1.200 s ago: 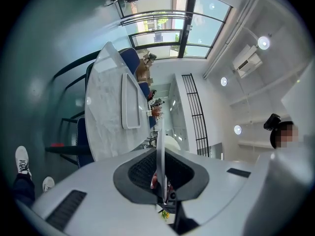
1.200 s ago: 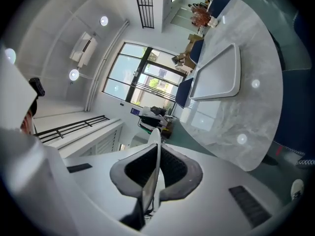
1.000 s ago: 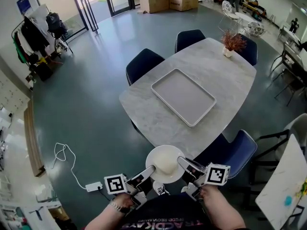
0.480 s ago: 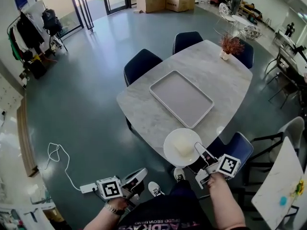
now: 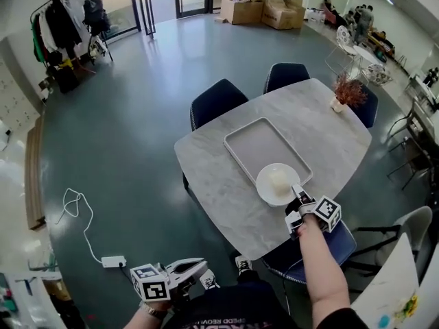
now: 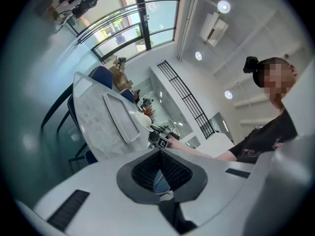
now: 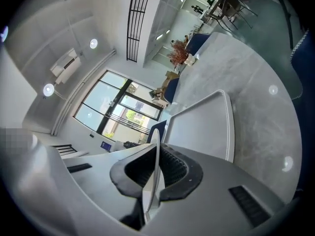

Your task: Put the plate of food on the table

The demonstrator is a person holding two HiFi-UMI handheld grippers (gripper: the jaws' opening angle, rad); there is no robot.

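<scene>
A tray (image 5: 254, 142) lies in the middle of the surface (image 5: 219, 190), with the plate (image 5: 273, 184) over its near right corner, rim in the right gripper (image 5: 295, 193). A potted plant (image 5: 346, 91) stands at the far right end. The left gripper (image 5: 200, 262) is off the surface, near left.

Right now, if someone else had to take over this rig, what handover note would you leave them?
Right hand-held gripper: shut on the near rim of the plate, carrying it alone.
Left hand-held gripper: shut, empty, held low near the person's body, away from the table.
Plate with pale food is over the near right corner of the tray; whether it touches down cannot be told.
Done: plate brought to the table.
Left: likely lower it, settle it flat, open the jaws and withdraw.
</scene>
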